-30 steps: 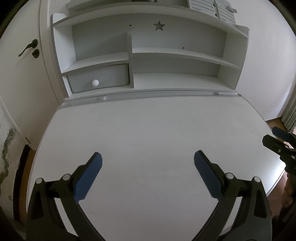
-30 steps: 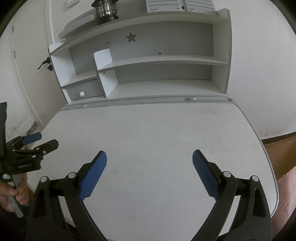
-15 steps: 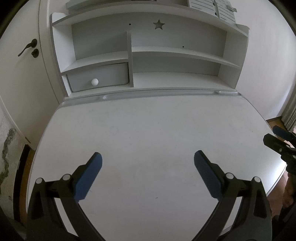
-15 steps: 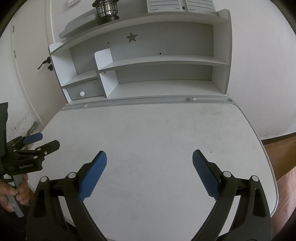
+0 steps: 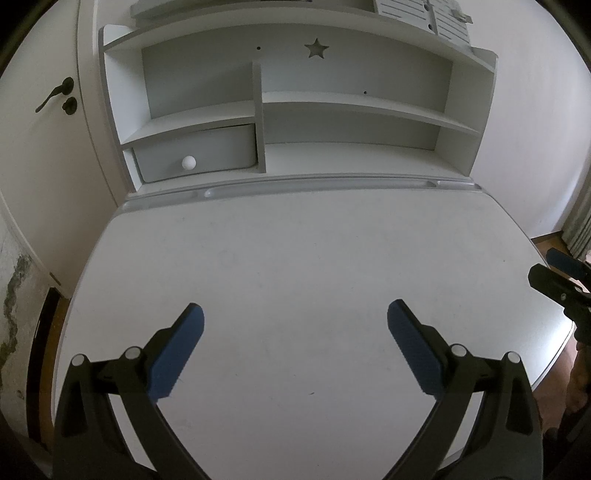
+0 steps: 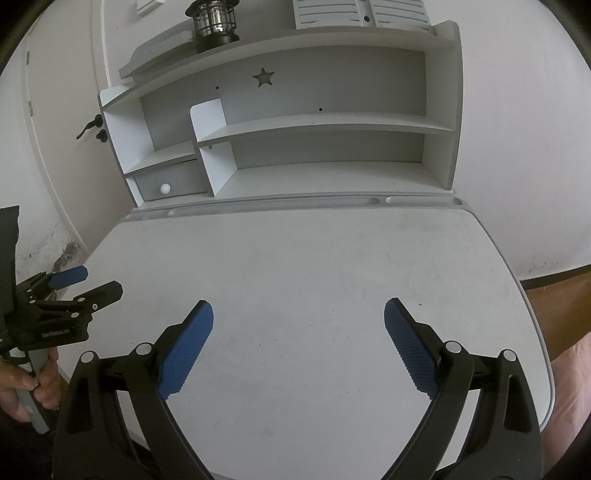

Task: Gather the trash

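No trash shows in either view. My left gripper (image 5: pixel 295 325) hangs open over the near part of the white desk (image 5: pixel 295 258), nothing between its blue pads. My right gripper (image 6: pixel 299 321) is open too, above the same desk (image 6: pixel 303 258), and holds nothing. In the right wrist view the left gripper (image 6: pixel 92 282) appears at the far left, held by a hand (image 6: pixel 22 380). In the left wrist view the right gripper (image 5: pixel 550 269) pokes in at the right edge.
A white hutch (image 5: pixel 295 122) with shelves, a star cut-out and a small drawer with a round knob (image 5: pixel 188 161) stands at the desk's back. A black lantern (image 6: pixel 216 22) sits on top of the hutch. A door with a dark handle (image 5: pixel 51 98) is at left.
Both grippers stay open over the desk; the views have shifted only very slightly.
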The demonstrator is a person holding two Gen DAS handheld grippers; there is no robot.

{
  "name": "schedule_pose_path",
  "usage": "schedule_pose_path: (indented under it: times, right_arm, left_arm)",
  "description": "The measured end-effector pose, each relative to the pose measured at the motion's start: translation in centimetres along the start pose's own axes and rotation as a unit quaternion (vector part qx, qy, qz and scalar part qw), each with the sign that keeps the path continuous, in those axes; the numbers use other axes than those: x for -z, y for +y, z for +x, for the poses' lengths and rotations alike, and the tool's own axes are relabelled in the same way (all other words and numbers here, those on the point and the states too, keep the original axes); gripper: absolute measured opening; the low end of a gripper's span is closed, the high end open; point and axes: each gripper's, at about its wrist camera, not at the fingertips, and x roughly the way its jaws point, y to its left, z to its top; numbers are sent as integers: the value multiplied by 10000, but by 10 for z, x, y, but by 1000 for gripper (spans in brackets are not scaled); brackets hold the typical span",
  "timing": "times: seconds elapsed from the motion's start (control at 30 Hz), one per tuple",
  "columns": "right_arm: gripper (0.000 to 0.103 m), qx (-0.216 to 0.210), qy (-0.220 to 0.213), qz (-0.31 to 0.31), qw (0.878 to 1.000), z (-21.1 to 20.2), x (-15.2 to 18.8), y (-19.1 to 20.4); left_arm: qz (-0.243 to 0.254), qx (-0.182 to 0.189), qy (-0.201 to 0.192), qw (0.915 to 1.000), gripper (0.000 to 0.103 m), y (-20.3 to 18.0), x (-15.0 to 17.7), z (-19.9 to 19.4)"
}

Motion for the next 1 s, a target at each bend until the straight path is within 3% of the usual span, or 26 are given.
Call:
schedule_pose_path:
  times: [0.73,1.0]
  right_arm:
    - [93,19,-73,-20,10000,-7,0,-1]
    - [94,131,103,71,9998,-1,-1,-4]
  left_arm:
    - [31,-14,6,10000,96,-3,1,-2]
    - [31,-18,17,10000,96,-4,3,-3]
